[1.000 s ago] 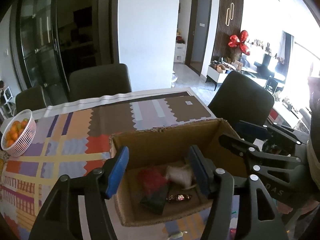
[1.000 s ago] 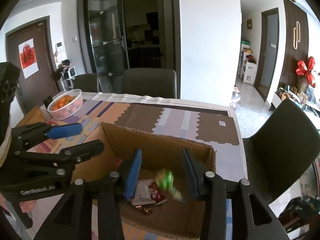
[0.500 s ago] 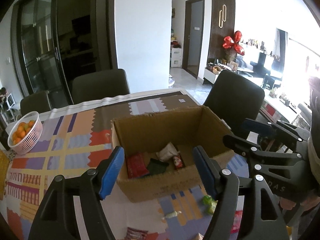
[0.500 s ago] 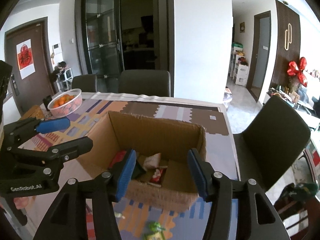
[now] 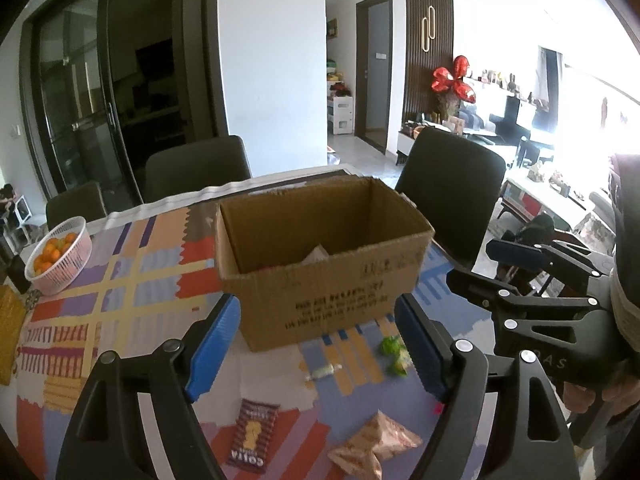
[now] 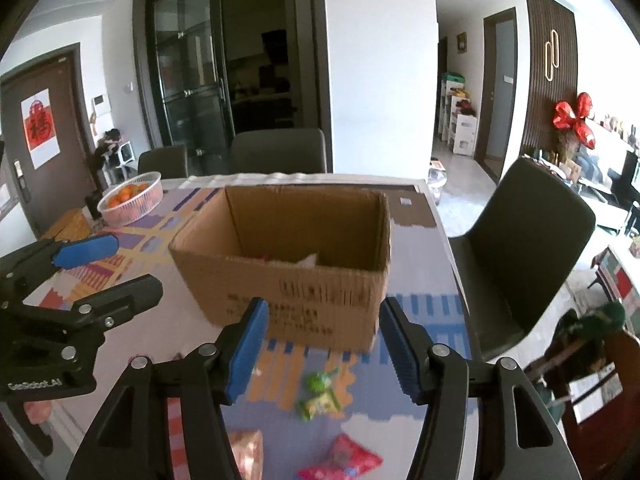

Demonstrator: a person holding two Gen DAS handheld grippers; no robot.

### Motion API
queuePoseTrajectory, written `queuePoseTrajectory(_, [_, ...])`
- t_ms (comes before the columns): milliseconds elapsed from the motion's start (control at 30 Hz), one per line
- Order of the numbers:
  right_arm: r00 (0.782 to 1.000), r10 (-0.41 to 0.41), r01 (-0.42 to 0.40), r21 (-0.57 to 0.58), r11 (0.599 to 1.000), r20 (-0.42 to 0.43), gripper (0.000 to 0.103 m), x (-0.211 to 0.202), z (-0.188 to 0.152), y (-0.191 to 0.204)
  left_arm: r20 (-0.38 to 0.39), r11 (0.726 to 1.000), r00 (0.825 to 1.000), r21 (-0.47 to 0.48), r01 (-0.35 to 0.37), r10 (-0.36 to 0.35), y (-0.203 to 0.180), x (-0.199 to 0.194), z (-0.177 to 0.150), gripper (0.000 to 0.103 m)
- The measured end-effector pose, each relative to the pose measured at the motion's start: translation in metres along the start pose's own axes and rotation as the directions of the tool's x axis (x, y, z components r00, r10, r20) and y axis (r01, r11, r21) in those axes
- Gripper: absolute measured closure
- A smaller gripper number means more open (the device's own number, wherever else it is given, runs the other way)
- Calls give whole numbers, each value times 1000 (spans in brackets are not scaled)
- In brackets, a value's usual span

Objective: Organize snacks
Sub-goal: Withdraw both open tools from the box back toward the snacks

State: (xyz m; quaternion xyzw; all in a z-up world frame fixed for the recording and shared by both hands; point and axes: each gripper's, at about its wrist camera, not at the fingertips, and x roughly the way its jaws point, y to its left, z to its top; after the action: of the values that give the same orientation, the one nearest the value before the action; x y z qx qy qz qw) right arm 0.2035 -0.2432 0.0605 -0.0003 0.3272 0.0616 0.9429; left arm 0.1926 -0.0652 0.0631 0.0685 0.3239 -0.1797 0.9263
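- Left gripper point(image 5: 316, 344) and right gripper point(image 6: 322, 350) hover over the table's near edge; both sets of jaws have just been opening, with nothing between them.
- Only the left view shows the brown packet point(image 5: 253, 432), long axis running toward the box.
- Only the right view shows the red packet point(image 6: 346, 460).
- The green snack point(image 6: 320, 394) lies further in.
- The cardboard box point(image 5: 320, 276) stands mid-table, open upward, with wrappers inside.

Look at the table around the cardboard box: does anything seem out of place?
Yes. Several snacks lie loose on the patterned tablecloth in front of the open brown cardboard box: green wrapped sweets, a maroon packet and a pale pink pouch.
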Motion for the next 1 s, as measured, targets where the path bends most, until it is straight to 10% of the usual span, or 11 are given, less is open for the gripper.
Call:
queuePoseTrajectory(567, [992, -6, 10, 30, 999, -123, 44, -3, -60, 6, -164, 999, 986, 20, 36, -32, -16, 3, -67, 21])
queuePoseTrajectory(1000, [960, -17, 44, 90, 995, -278, 44, 26, -105, -7, -358, 993, 930, 53, 105, -79, -33, 42, -120, 21])
